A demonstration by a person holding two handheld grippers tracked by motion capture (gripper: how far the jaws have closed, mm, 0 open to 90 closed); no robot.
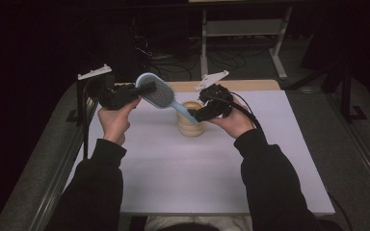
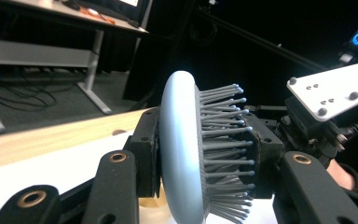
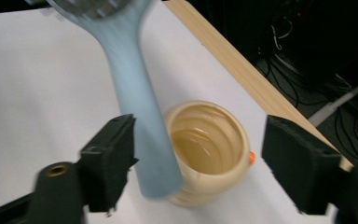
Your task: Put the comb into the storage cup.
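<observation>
A light-blue hairbrush [image 1: 156, 91] is held above the table, head to the left and handle sloping down to the right. My left gripper [image 1: 147, 87] is shut on the brush head; in the left gripper view the blue back and grey bristles [image 2: 223, 140] sit between its jaws [image 2: 205, 154]. My right gripper [image 1: 196, 115] is open, its jaws wide apart [image 3: 200, 158]. The brush handle [image 3: 137, 107] ends beside one of its jaws, just over a beige ribbed jar [image 3: 209, 144]. The jar [image 1: 191, 126] stands upright with nothing inside it.
A white mat [image 1: 197, 173] covers the table, with a wooden strip [image 1: 250, 85] along its far edge. A small orange thing [image 3: 251, 157] peeks out beside the jar. Behind the table stand a desk frame [image 1: 243, 29] and floor cables [image 1: 173, 67].
</observation>
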